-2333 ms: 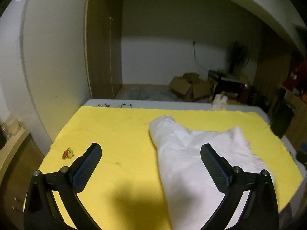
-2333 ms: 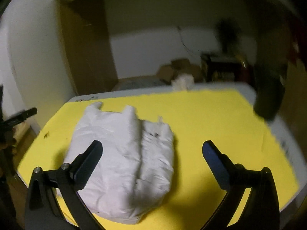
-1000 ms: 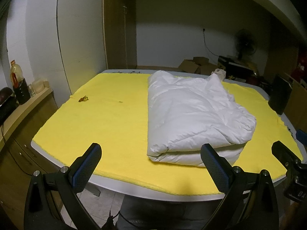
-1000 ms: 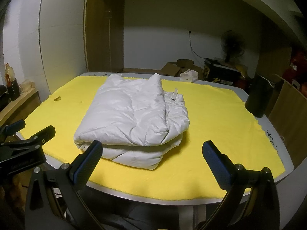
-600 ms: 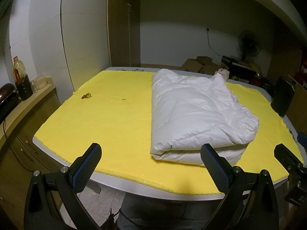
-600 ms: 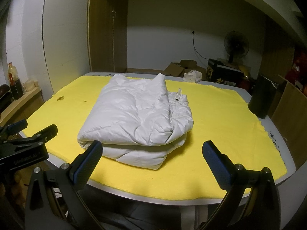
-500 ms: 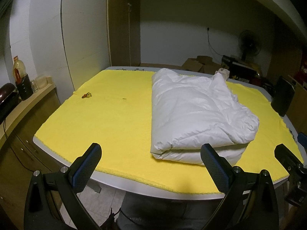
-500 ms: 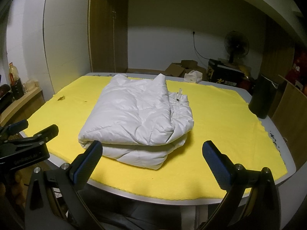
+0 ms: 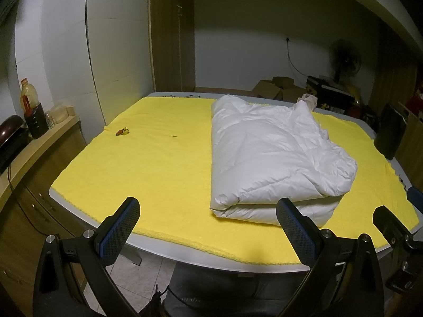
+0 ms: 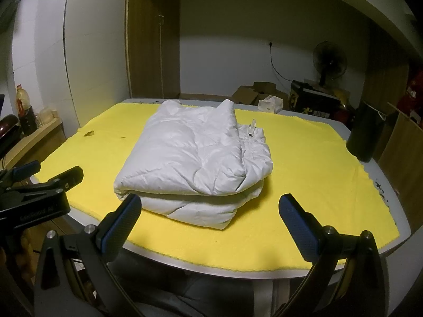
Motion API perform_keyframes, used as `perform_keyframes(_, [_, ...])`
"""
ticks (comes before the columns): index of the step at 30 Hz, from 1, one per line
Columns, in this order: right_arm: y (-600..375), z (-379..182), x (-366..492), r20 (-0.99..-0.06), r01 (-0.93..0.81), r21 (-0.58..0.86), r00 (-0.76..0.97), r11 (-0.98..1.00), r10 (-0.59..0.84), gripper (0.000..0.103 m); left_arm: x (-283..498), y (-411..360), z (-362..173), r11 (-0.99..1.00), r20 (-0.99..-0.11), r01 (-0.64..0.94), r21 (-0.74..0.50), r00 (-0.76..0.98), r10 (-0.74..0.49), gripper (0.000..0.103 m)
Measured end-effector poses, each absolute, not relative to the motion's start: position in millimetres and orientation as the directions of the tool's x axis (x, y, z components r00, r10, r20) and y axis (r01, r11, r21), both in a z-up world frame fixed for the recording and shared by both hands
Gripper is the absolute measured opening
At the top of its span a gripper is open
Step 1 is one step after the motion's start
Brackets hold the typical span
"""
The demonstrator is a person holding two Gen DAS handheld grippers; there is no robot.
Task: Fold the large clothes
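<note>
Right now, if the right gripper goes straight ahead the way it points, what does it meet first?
Most likely the folded white jacket on the yellow cloth. The right gripper is open and held back off the table's near edge, with nothing between. Its height above the table is hard to judge.

Folded jacket (image 10: 195, 163) on cloth (image 10: 312, 163) — table's middle (bottle (image 9: 29, 105) left).

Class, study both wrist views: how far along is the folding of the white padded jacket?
Done: the white jacket lies folded into a compact doubled bundle on the yellow cloth. In hand: nothing; the left gripper and right gripper are open, back at the table's near edge. Left: apparently nothing more to fold.
</note>
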State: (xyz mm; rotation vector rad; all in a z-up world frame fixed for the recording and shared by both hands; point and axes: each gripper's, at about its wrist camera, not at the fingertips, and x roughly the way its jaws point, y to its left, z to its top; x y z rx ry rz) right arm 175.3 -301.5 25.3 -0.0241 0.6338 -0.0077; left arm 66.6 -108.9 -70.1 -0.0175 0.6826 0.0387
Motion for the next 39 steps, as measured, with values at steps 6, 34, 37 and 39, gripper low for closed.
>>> perform_keyframes(6, [-296, 24, 171, -0.59, -0.021, -0.039, 0.807, 0.999, -0.006, 0.103, 69, -106, -72, 0.999, -0.639, -0.042, -0.004, 0.769, 0.03, 0.103])
perform_keyframes(34, [-293, 30, 170, -0.58, -0.052, -0.043, 0.814, 0.998, 0.018, 0.103, 64, -111, -71, 1.0, -0.638, -0.019, -0.016, 0.77, 0.004, 0.103])
perform_keyframes(37, [-292, 30, 169, -0.578, -0.036, -0.05, 0.816, 0.998, 0.0, 0.103, 64, -111, -71, 1.0, -0.637, -0.02, -0.018, 0.771, 0.003, 0.103])
perform_keyframes(39, [-290, 30, 168, -0.572, -0.025, -0.061, 0.82, 0.998, -0.014, 0.103, 65, -110, -71, 1.0, -0.64, -0.019, -0.018, 0.769, 0.003, 0.103])
